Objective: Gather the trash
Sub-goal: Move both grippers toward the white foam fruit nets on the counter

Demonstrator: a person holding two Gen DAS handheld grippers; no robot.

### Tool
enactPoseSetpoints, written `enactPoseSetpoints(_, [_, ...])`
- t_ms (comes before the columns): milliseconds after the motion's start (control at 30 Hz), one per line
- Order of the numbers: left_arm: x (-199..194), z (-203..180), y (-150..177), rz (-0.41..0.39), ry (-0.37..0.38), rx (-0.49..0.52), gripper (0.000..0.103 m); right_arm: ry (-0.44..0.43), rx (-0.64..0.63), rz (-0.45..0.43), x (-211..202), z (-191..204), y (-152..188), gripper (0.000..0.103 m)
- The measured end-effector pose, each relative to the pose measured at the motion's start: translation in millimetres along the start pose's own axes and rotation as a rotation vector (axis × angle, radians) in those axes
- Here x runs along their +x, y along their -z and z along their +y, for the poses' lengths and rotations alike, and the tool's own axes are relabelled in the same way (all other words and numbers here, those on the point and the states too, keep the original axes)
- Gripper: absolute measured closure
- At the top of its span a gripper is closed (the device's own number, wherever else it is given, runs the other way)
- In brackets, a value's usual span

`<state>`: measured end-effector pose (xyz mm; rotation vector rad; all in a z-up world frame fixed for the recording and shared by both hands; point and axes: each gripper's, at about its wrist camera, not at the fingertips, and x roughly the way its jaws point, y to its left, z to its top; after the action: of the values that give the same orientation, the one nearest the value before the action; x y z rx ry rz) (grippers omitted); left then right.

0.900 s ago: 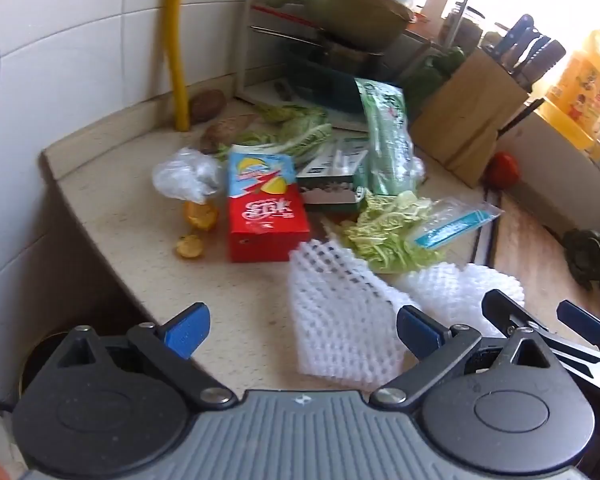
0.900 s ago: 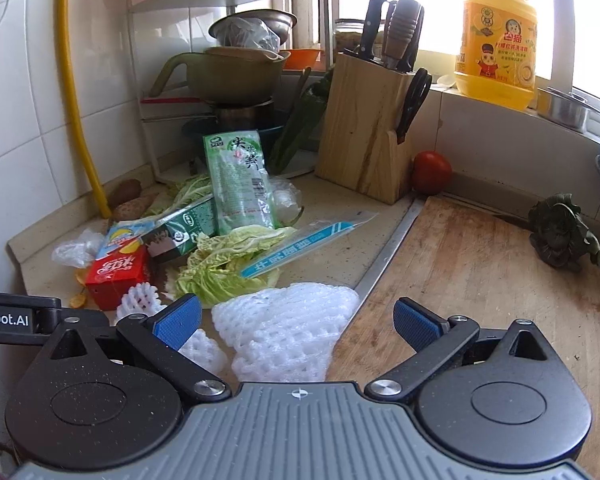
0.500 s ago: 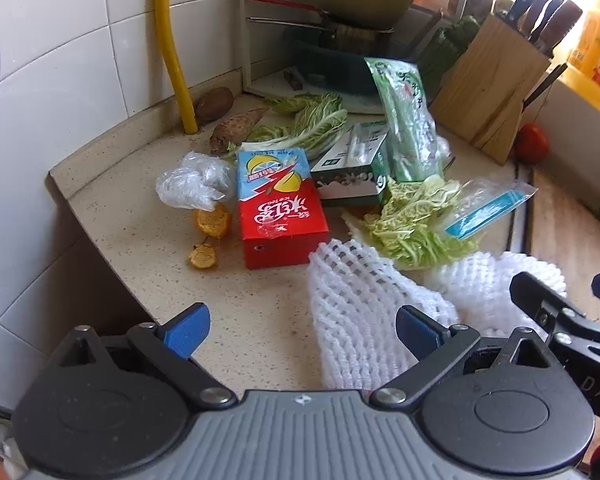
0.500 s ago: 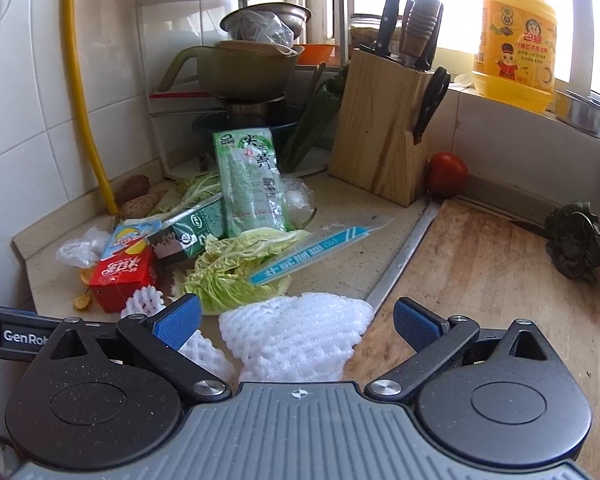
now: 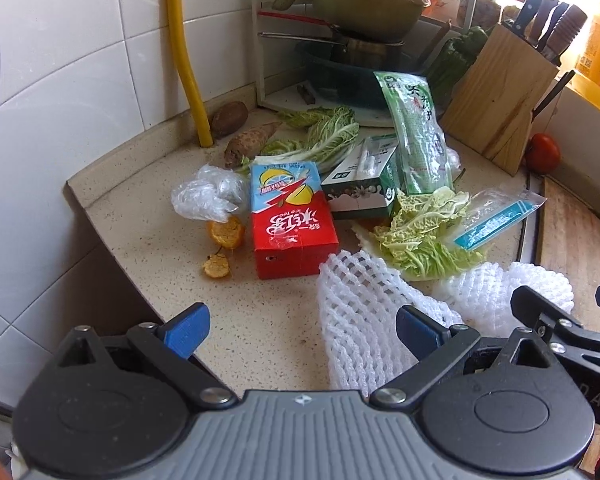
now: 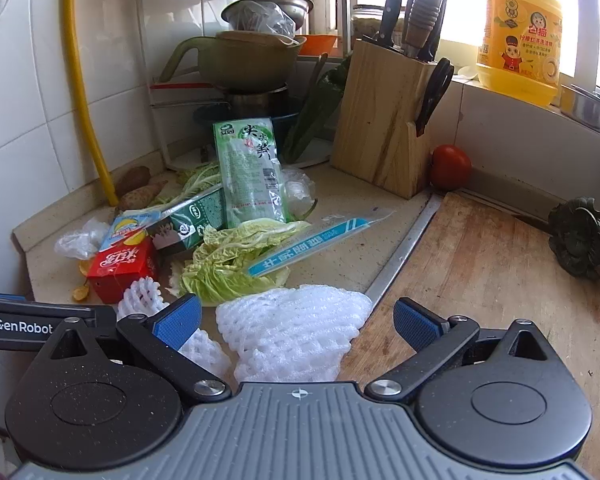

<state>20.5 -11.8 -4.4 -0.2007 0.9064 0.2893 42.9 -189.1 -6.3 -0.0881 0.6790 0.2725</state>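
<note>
Trash litters the counter corner: a red drink carton [image 5: 288, 224], a green box [image 5: 362, 184], a green snack bag [image 5: 416, 136], cabbage leaves [image 5: 424, 236], a blue-striped wrapper [image 5: 496, 220], a crumpled clear bag [image 5: 208, 196], orange peel [image 5: 225, 232] and two white foam nets [image 5: 364, 320] [image 6: 292, 330]. My left gripper [image 5: 302, 330] is open low over the counter edge, one foam net partly between its fingers. My right gripper [image 6: 298, 322] is open just above the other foam net, which lies between its fingers.
A knife block [image 6: 384, 128], a tomato [image 6: 450, 166] and a yellow detergent bottle [image 6: 520, 32] stand behind. A dish rack with a green bowl [image 6: 248, 60] fills the corner beside a yellow hose [image 5: 184, 52]. A wooden cutting board [image 6: 492, 280] lies right.
Both grippers have moved forward and a little closer to the trash pile. Their jaws stay open and nothing has been picked up.
</note>
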Motion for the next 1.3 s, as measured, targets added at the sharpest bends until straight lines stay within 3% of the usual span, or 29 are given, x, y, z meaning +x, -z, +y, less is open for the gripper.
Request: enactPoseSetpoints(1300, [-14, -15, 23, -0.024, -0.009, 0.061, 0.005, 0.029, 0.036, 0.027, -17, -11, 14, 0.000])
